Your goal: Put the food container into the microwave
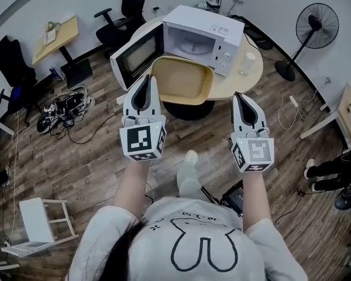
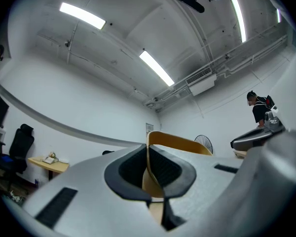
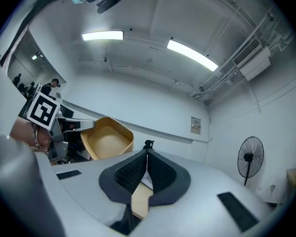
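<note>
Microwave (image 1: pixel 206 35) position: on the round counter (image 1: pixel 254 78), with the door (image 1: pixel 137 54) swung fully open to the side away from the control panel (image 1: pixel 225 51) and the white cavity exposed.

The food container (image 1: pixel 181 81) is a shallow, empty tan tray with rounded corners. It is held in the air directly in front of the microwave cavity, outside the opening. In the head view its far rim lies against the lower front edge of the microwave.

The left hand-held gripper (image 1: pixel 145 79) is on the door side of the microwave front, at the container's edge. Its jaws pinch the container rim. In the left gripper view the thin tan wall runs between the two black pads (image 2: pixel 133 169), and both press on it.

The right hand-held gripper (image 1: pixel 238 96) is on the control-panel side, nearer the person than the microwave and apart from the container. Its jaws are pressed together and hold nothing. In the right gripper view the pads meet along one line.

A white cup (image 1: pixel 247 63) stands on the counter just beside the control-panel side of the microwave. A standing fan (image 1: pixel 317 25) is on the wooden floor (image 1: pixel 93 157), well apart from the microwave on the same side.
</note>
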